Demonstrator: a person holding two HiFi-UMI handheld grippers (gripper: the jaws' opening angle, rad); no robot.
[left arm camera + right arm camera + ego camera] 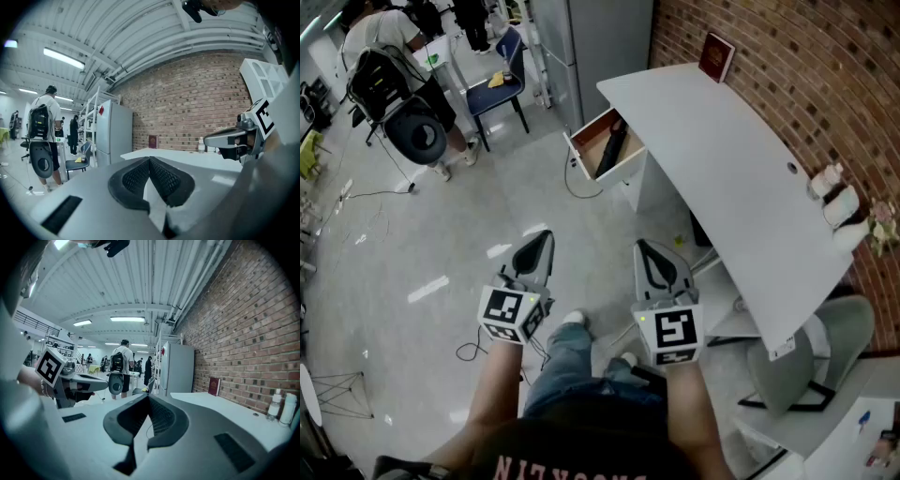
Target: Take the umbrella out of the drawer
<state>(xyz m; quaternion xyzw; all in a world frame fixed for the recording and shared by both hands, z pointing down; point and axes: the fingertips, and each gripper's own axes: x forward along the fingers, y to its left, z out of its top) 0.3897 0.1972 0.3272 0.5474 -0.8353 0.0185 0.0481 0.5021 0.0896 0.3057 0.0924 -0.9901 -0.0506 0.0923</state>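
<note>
The fingers (136, 180) of the left gripper (538, 249) were pressed together at their tips with nothing between them, and the right gripper (652, 262) had its fingers (161, 418) shut and empty too. Both were held side by side in the lower middle of the head view, close to level and pointing toward the top of the frame. The person's forearms came up from the bottom edge, and a knee in jeans (567, 361) showed between them.

The umbrella (612, 148), dark and folded, lay in the open drawer (589, 139) at the upper middle, well apart from both grippers. Only pale floor (441, 244) lay between. The drawer stuck out from under a white desk (722, 169) that ran along a brick wall (787, 75) on the right, with a red book (716, 56) propped at its far end. A grey chair (811, 352) stood at the lower right. At the upper left was a person with a backpack (384, 42), beside a blue chair (502, 89).
</note>
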